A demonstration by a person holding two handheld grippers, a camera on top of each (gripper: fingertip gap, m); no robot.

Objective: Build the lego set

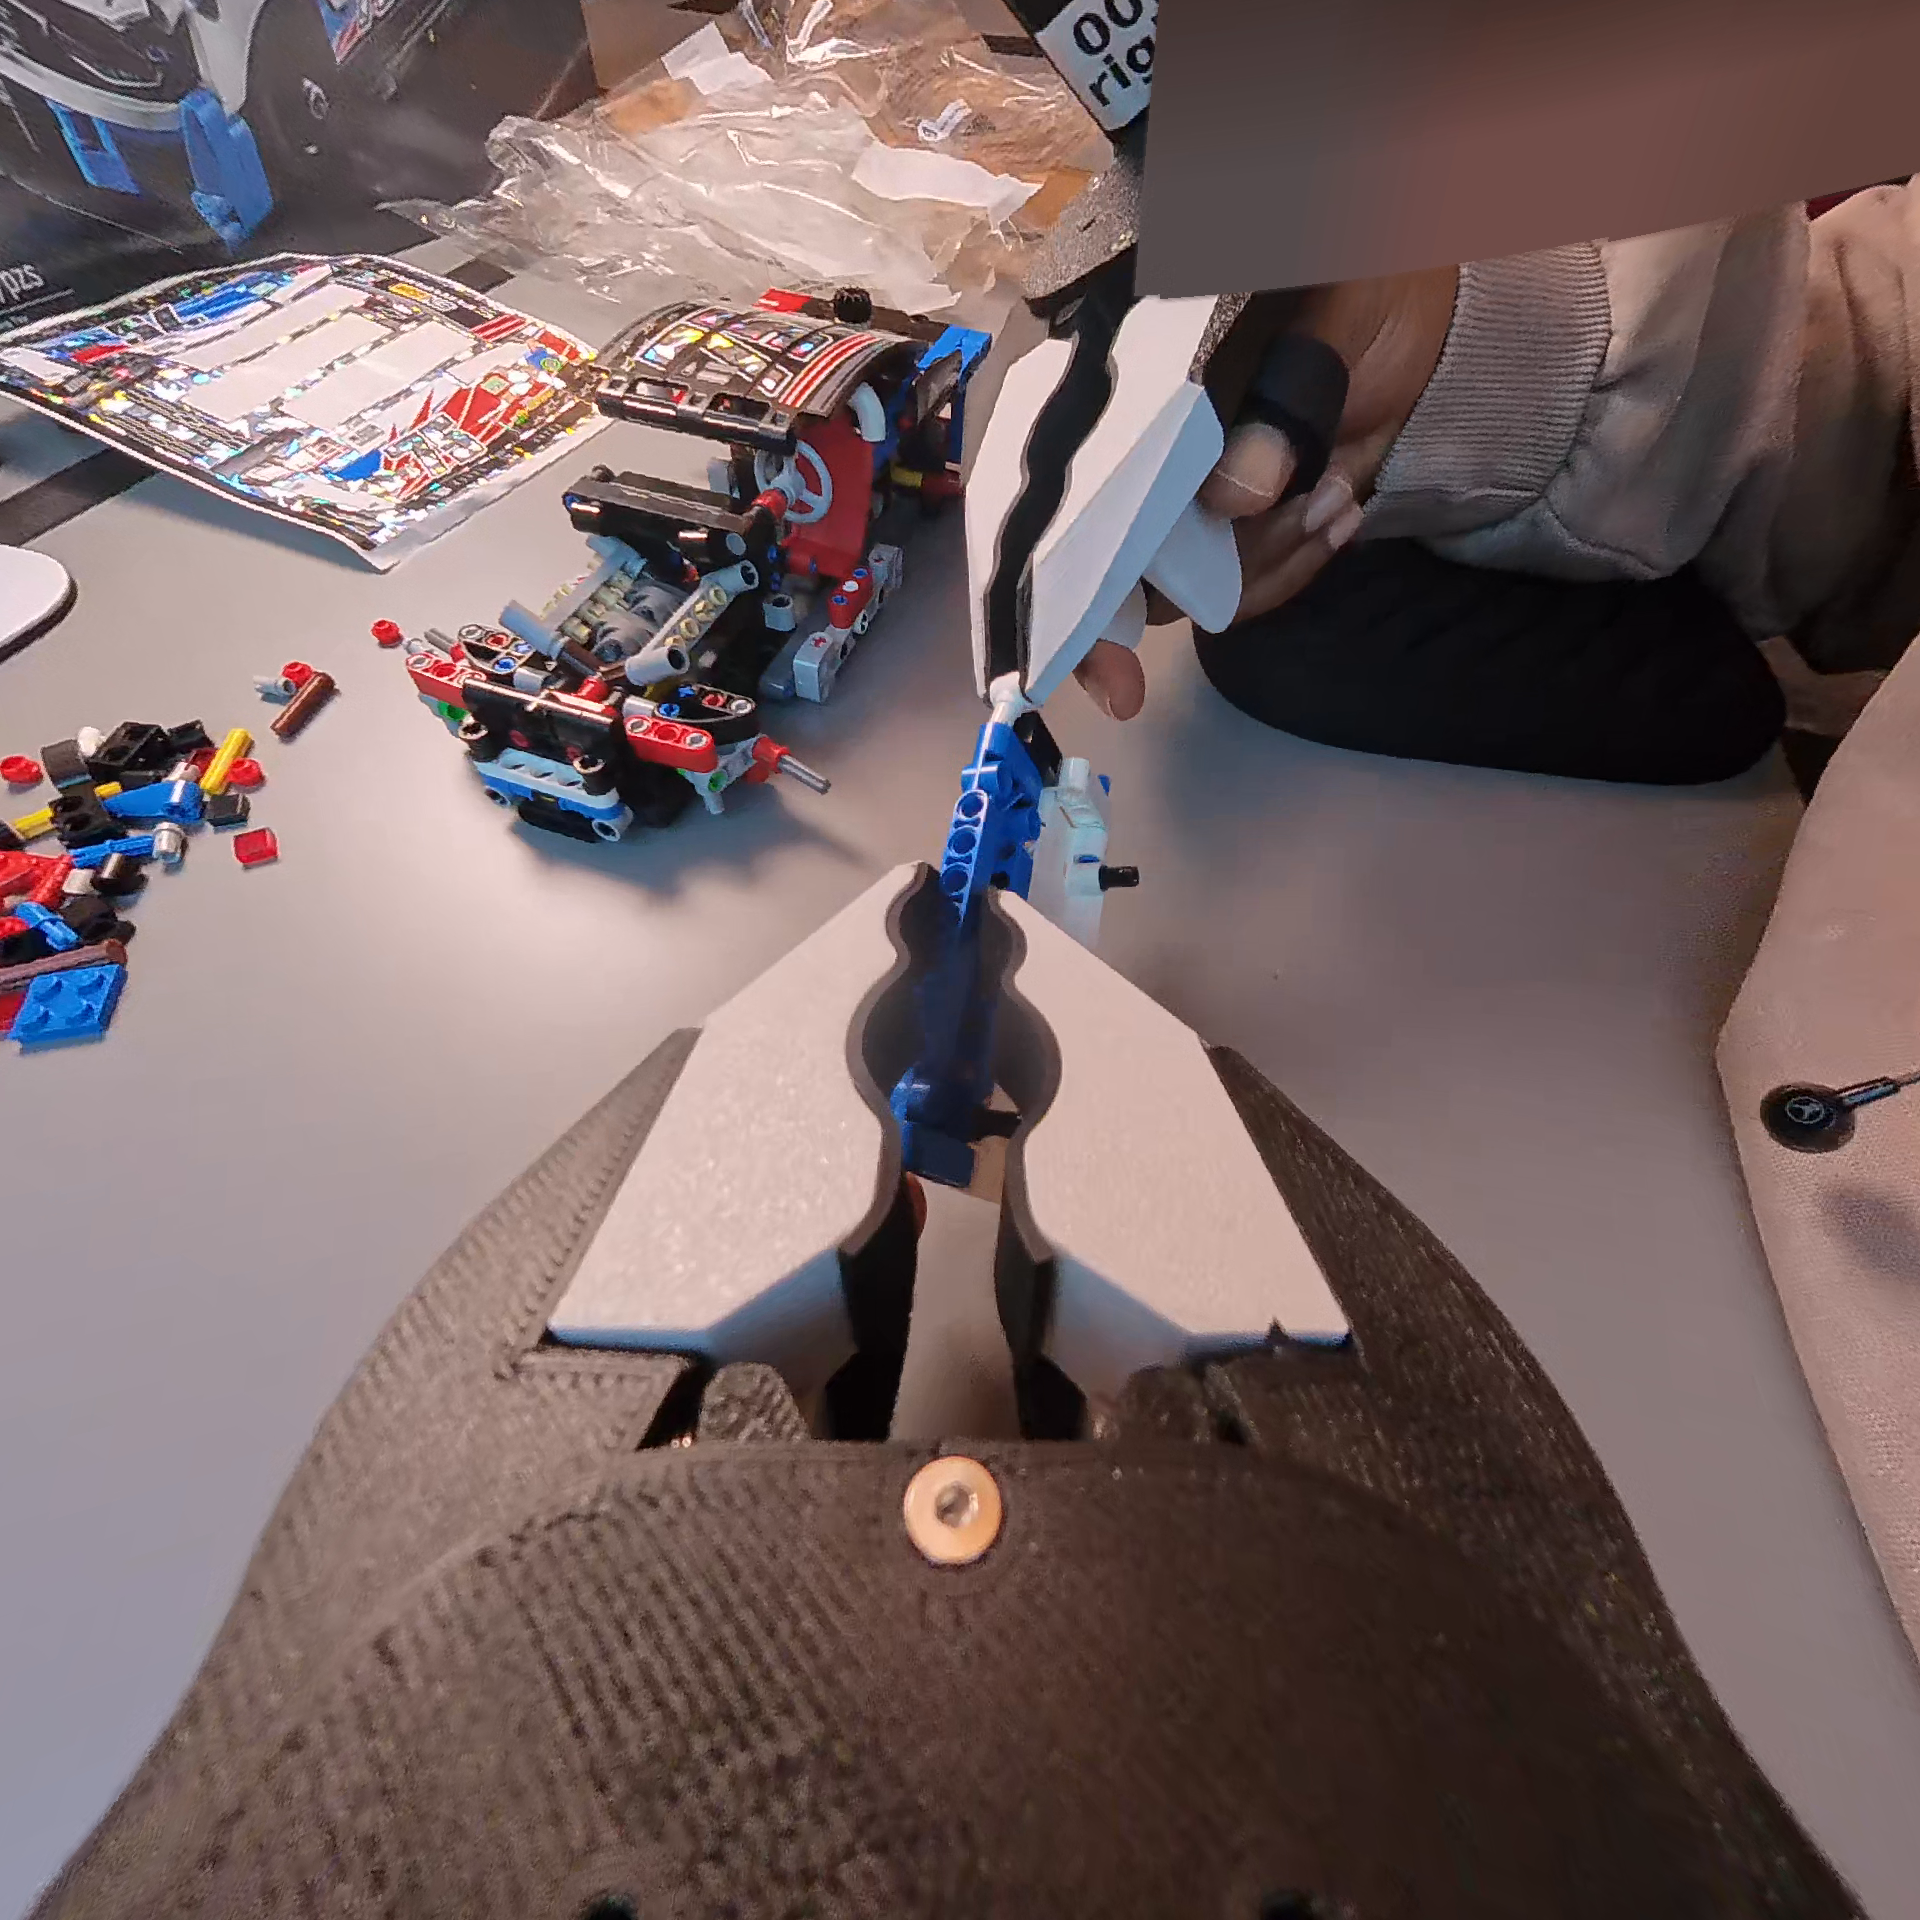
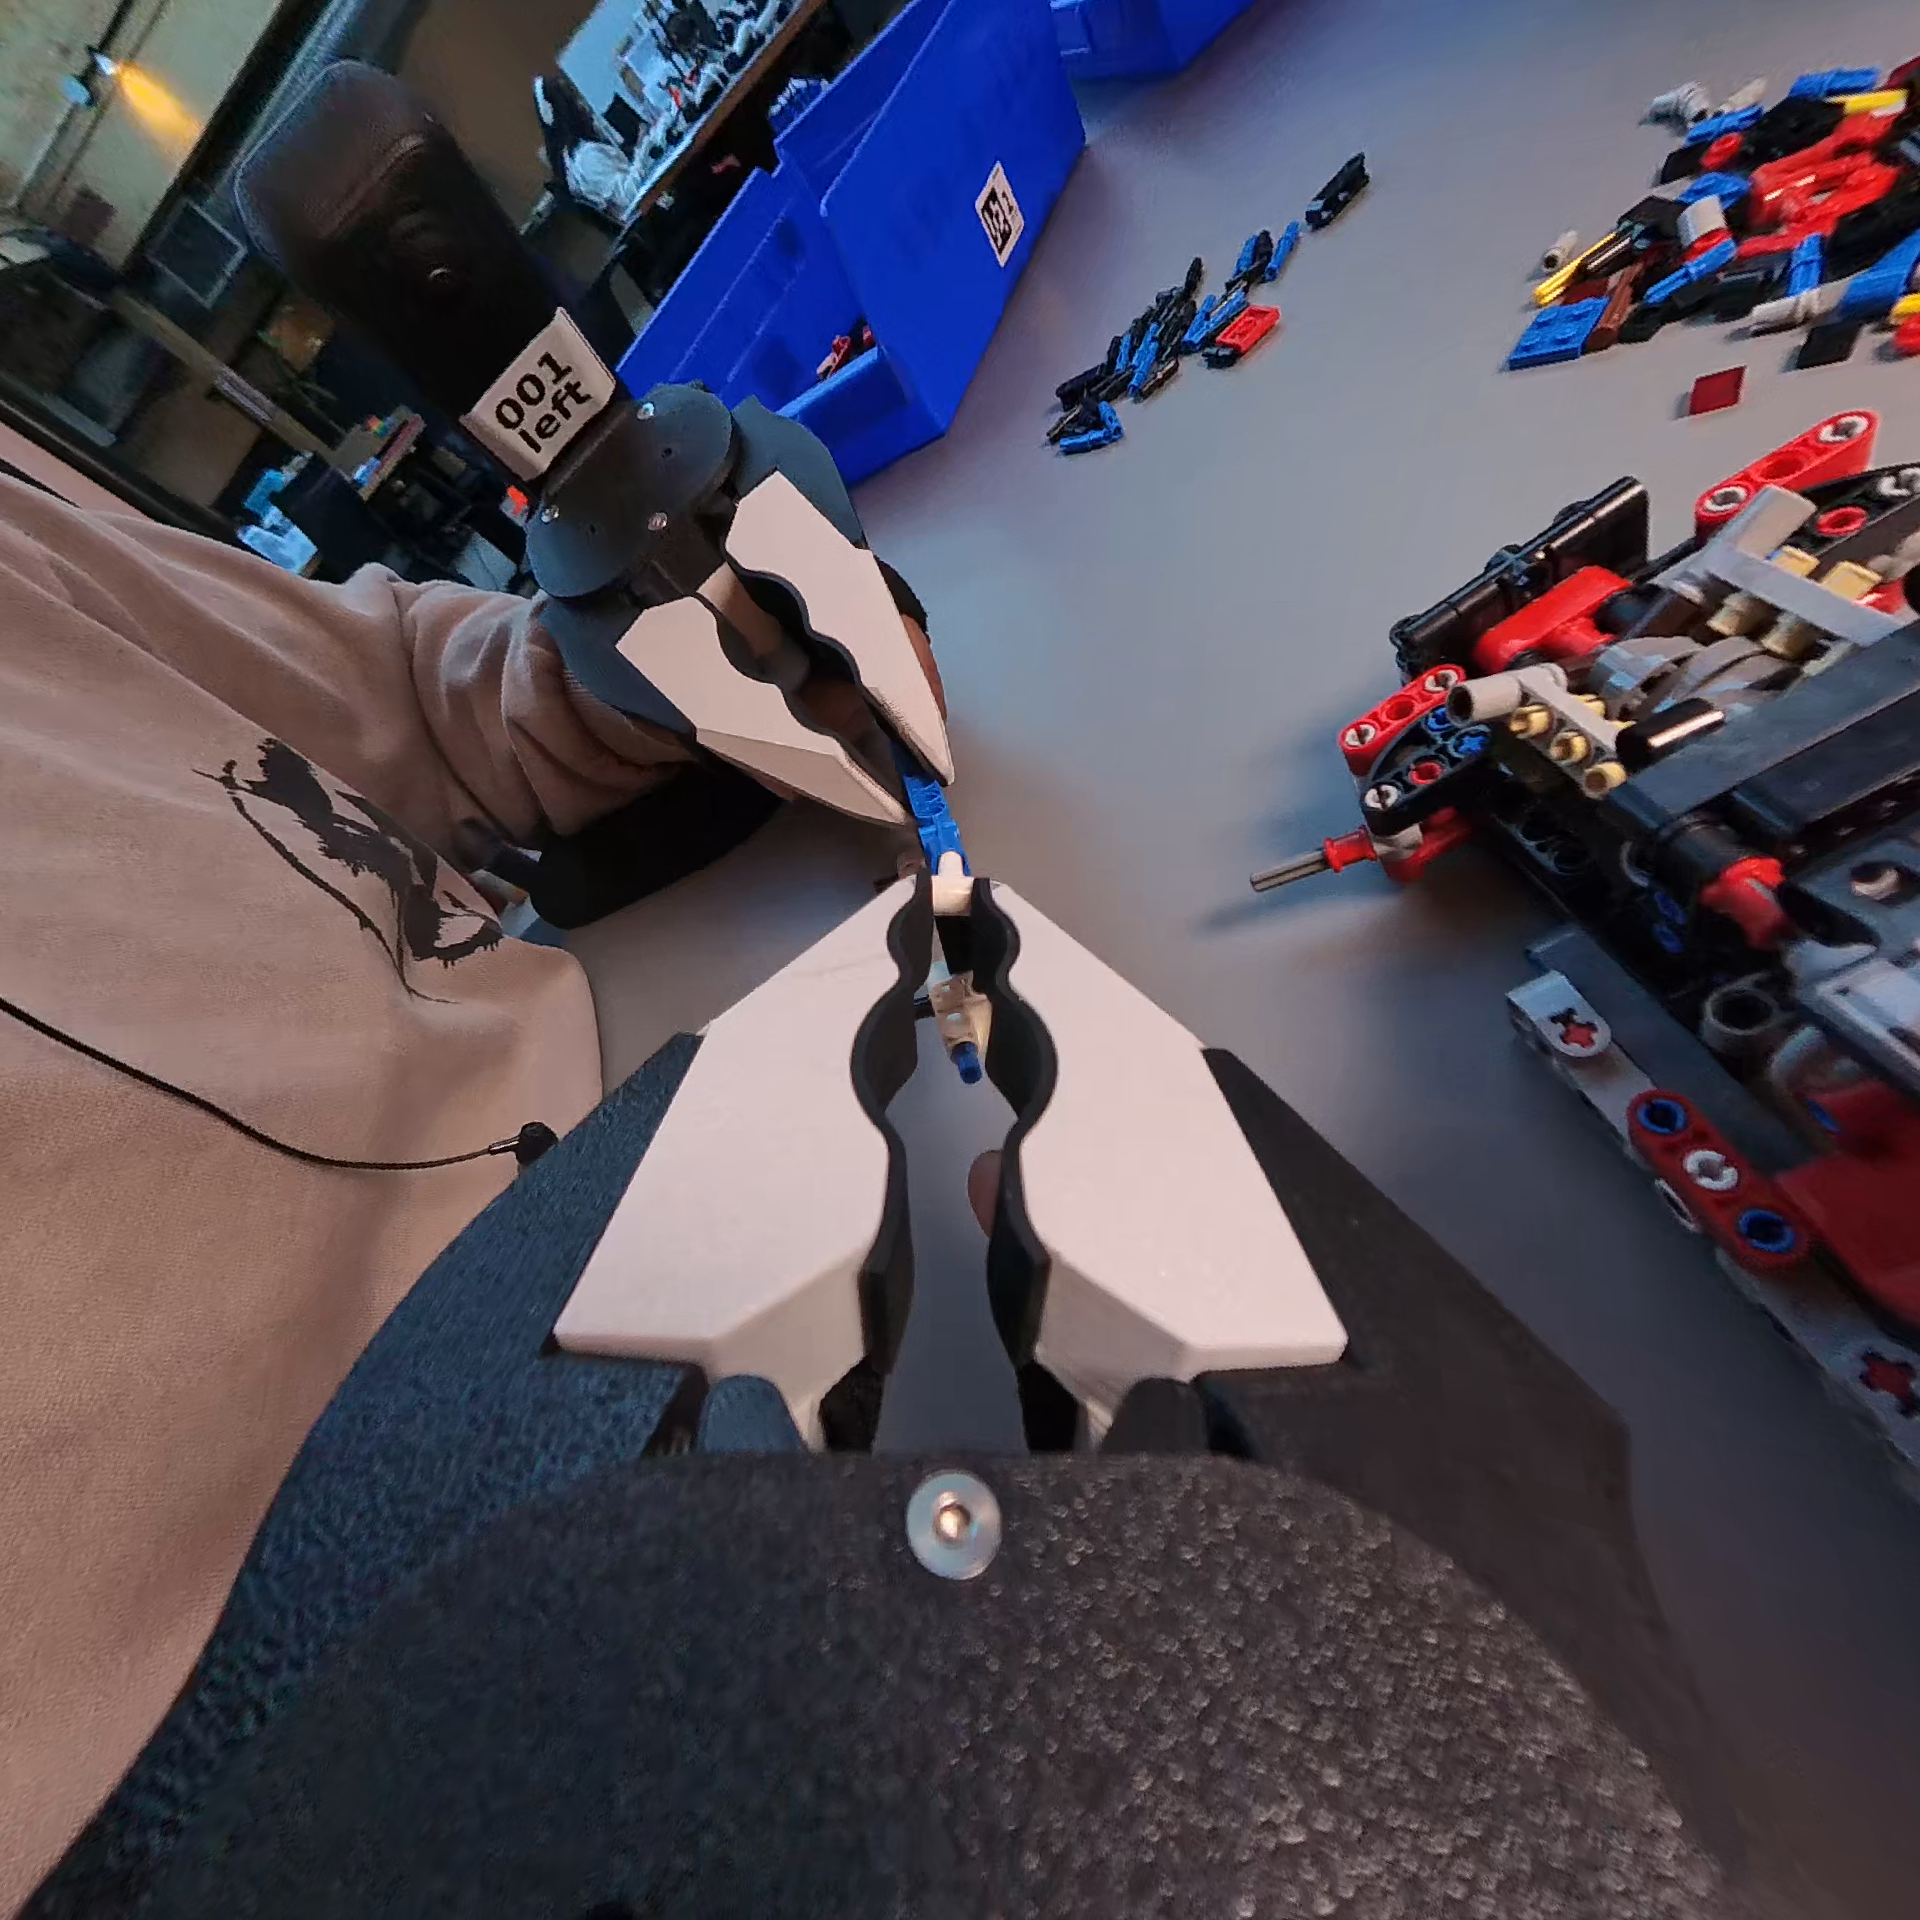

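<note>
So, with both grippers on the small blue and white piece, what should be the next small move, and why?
Probably the right gripper should press its white connector further onto the blue beam while the left gripper holds steady. Both are shut on the same sub-assembly above the table, and the connector sits right at the beam's end.

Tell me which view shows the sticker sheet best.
The left wrist view. The sticker sheet lies flat on the table at upper left, behind the partly built car, with nearly its whole printed face visible. The right wrist view does not show the sheet at all.
</note>
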